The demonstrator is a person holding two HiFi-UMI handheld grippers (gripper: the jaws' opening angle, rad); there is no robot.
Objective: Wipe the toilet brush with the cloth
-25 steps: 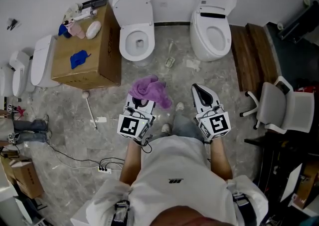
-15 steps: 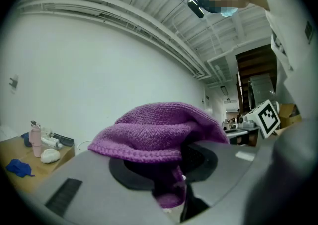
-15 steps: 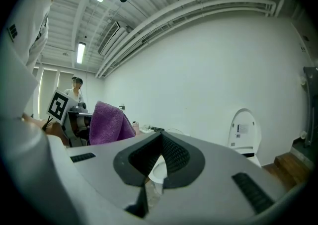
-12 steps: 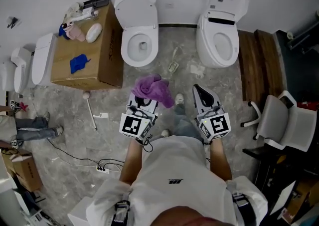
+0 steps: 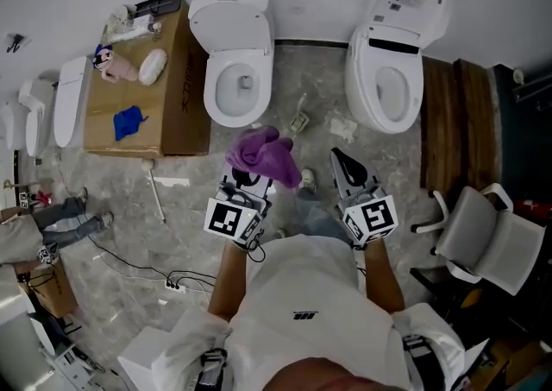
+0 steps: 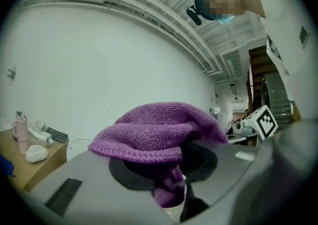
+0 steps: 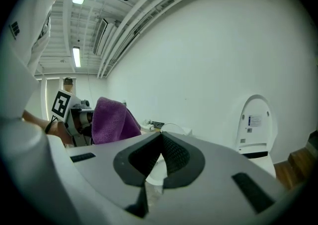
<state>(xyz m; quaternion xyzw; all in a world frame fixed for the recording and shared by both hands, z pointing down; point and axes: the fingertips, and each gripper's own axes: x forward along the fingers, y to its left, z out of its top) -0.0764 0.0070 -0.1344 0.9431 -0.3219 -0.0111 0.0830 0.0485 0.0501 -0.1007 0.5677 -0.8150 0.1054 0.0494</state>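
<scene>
Left gripper [image 5: 246, 182]: clenched on a purple knitted cloth [image 5: 261, 154]. A fold is pinched between its jaws, and the rest bunches over the jaw tips.
Cloth position: held in the air in front of the person, above the grey marbled floor [image 5: 198, 208] and near the front of the left white toilet [image 5: 233, 44].
Right gripper [image 5: 339, 157]: pressed closed, jaw tips meeting, nothing between them. It is level with the left gripper and apart from it.
Toilet brush [image 5: 299, 115]: what looks like a slim long-handled brush lies on the floor between the two toilets, ahead of both grippers and touched by neither.
Right white toilet [image 5: 392, 70]: lid raised against the wall.
Brown cardboard box [image 5: 172, 96]: just left of the left toilet, with small items on top.
Thin white stick [image 5: 158, 199]: on the floor by the box's front edge.
</scene>
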